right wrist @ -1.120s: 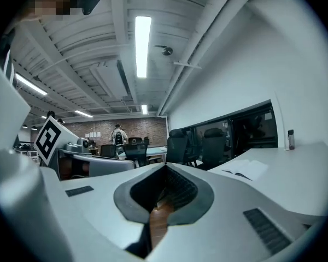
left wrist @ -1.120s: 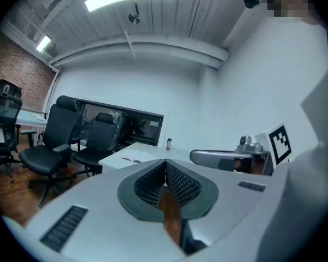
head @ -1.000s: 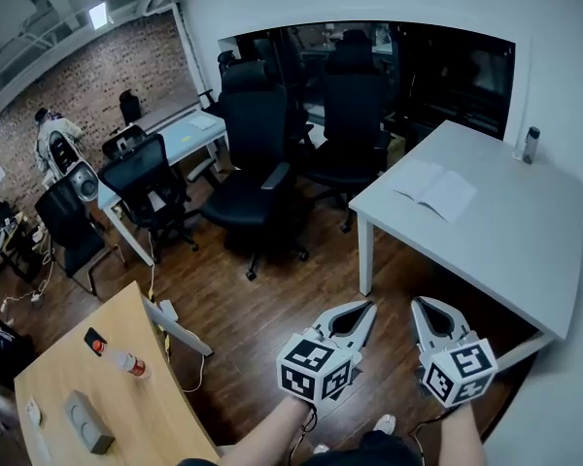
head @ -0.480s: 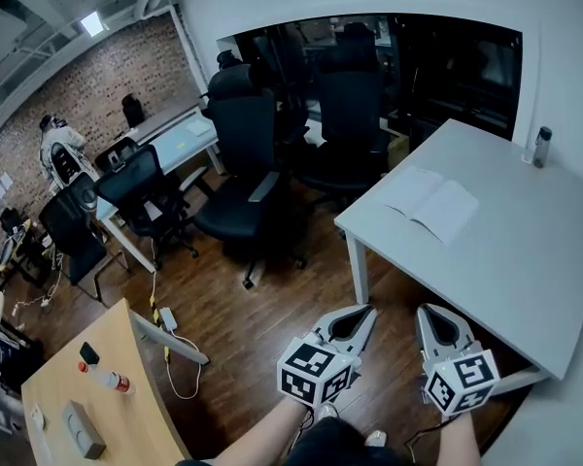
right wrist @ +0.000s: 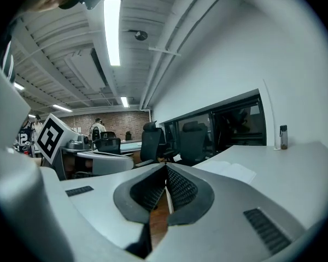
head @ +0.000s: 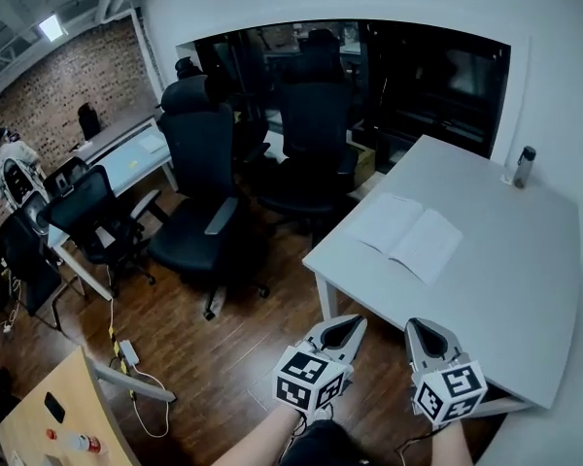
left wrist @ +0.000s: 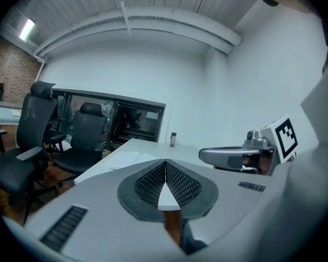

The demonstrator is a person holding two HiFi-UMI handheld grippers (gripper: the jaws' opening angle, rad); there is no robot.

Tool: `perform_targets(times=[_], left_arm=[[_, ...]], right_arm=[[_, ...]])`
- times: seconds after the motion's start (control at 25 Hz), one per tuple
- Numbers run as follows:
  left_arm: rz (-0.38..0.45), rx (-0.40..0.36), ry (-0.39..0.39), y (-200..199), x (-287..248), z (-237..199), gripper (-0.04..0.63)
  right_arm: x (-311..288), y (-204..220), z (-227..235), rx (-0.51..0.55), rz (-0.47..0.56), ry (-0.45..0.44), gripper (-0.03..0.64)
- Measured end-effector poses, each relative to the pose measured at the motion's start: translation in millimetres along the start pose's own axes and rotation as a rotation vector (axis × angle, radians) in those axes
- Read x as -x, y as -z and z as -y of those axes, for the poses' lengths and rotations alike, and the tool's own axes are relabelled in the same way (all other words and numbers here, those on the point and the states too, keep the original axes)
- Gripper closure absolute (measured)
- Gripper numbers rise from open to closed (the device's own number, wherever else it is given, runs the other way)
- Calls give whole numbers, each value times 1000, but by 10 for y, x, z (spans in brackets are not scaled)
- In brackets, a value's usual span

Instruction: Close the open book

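Note:
An open white book [head: 405, 236] lies flat on the white table [head: 525, 289], near its left edge; it also shows in the left gripper view [left wrist: 127, 158] and the right gripper view [right wrist: 228, 171]. My left gripper [head: 352, 323] is shut and empty, held over the wooden floor just short of the table's near corner. My right gripper [head: 415, 326] is shut and empty too, beside it at the table's near edge. Both point toward the book, well short of it.
A small dark bottle [head: 524, 165] stands at the table's far right corner. Black office chairs [head: 206, 187] crowd the floor left of the table. A wooden desk [head: 49, 425] sits at the lower left, and a person [head: 10, 168] sits far off at the left.
Both grippers have come closer to the white table together, still shut. The table and book now sit nearer and lower in the head view; the wooden desk has slid out toward the lower left.

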State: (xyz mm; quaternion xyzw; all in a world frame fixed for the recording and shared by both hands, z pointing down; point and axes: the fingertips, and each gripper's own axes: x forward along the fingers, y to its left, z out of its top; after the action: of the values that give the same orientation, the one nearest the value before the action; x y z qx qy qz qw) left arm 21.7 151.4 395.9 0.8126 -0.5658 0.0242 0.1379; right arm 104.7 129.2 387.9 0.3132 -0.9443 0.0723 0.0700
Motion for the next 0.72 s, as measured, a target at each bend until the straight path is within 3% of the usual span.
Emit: perform_targets(times=[0.36,0.72], left_arm=[[-28,63,117,-89,-618,-877,591],[-91,67,147,-46,-1255,-1312,591]], right_arm=[[-881,-192,302,-36,-30,138,614],[-1345,-117,782,-65,-70,201,614]])
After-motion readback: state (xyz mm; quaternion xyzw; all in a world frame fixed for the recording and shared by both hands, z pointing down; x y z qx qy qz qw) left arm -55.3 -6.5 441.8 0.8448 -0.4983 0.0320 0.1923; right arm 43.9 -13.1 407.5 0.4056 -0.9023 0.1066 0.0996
